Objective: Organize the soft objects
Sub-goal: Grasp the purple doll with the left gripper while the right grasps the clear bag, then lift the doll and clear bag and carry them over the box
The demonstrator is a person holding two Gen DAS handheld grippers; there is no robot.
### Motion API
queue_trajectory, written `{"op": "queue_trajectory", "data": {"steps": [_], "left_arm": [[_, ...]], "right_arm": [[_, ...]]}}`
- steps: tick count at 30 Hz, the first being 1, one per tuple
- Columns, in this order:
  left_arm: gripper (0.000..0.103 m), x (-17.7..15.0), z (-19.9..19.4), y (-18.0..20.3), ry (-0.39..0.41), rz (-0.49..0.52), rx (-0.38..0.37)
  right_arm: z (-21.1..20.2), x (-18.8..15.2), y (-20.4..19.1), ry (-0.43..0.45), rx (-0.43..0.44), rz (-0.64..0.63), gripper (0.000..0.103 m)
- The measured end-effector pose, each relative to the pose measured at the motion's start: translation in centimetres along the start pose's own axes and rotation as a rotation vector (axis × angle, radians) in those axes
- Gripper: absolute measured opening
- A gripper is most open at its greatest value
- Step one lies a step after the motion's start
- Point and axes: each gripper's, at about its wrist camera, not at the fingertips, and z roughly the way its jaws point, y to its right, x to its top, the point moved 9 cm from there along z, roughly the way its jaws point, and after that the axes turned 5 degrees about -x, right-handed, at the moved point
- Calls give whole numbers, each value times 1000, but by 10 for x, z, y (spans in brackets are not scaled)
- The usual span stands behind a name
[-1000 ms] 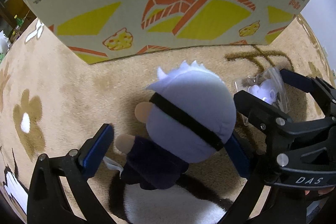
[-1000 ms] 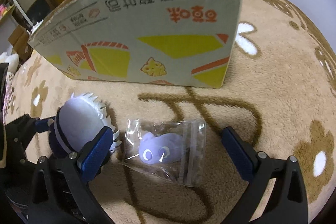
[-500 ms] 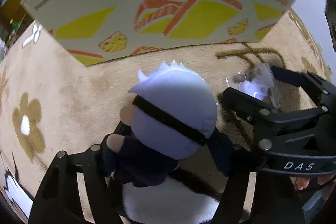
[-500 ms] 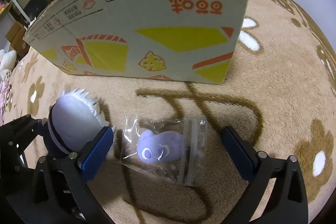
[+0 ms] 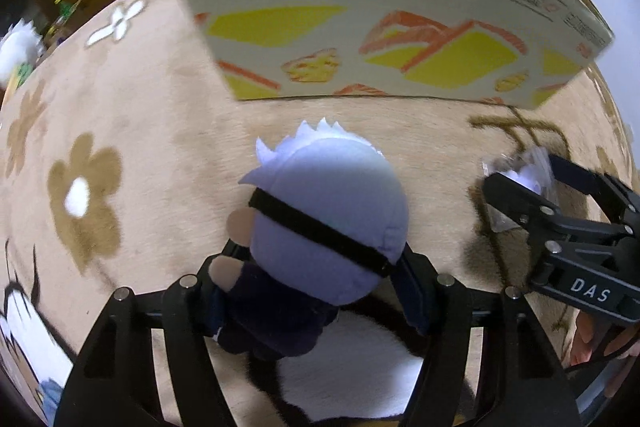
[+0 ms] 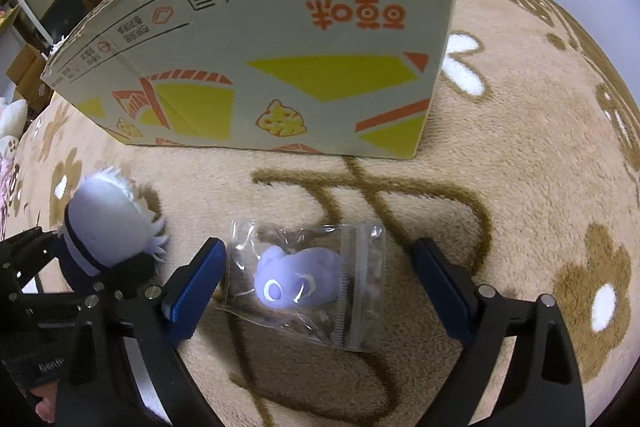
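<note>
Between the left claw's [image 5: 316, 291] blue pads, a plush doll [image 5: 320, 227] is clamped by its dark body at lower centre of the left view.
Its jaws have just been closing on the doll, whose pale head points toward the cardboard box [image 5: 384, 23] at the top. The right claw [image 6: 320, 287] hangs released astride a bagged purple toy [image 6: 300, 279] on the carpet [image 6: 520, 187], the bag's long side spanning pad to pad.
</note>
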Motion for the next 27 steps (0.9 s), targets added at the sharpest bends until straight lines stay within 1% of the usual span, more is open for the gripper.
{"op": "queue_trajectory", "data": {"steps": [2,4,7,8,10,11,12,14,16,18,19,20,21,22,23,27], "left_arm": [[66,0,-6,-13,15,-42,7],[66,2,-17,-23,54,-80,-5],[66,5,-36,-29,119,-89,-15],[66,11,-39,-21,133,-85,-12],[66,14,-50,-20,174,-73,-17],[66,14,-54,-19,188,-68,-21],[66,16,-57,-17,202,-63,-22],[66,21,-64,-5,228,-55,-17],[66,23,-68,-6,245,-53,-15],[66,26,-74,-2,264,-56,-17],[66,26,-78,-1,278,-56,-15],[66,26,-79,0,290,-56,-11],[66,27,-81,-3,308,-57,2],[66,26,-86,-3,328,-60,24],[66,26,-90,-3,343,-58,33],[66,27,-101,-8,387,-68,27]], "right_arm": [[-1,0,2,1,6,8,98],[-3,0,4,0,3,5,98],[-1,-3,2,-3,-25,-29,98],[0,-4,0,-5,-38,-45,98],[1,-7,-3,-8,-62,-71,94],[1,-8,-5,-9,-77,-86,88],[1,-9,-7,-10,-84,-100,84],[-2,-9,-9,-9,-95,-118,68],[-5,-9,-11,-2,-91,-122,67],[-8,-9,-11,11,-79,-122,61],[-11,-9,-11,20,-69,-119,40],[-16,-7,-11,36,-59,-112,25],[-20,-5,-13,46,-21,-98,24],[-24,-4,-13,54,0,-87,21],[-26,-3,-14,56,3,-91,20],[-30,-4,-16,66,13,-107,17]]}}
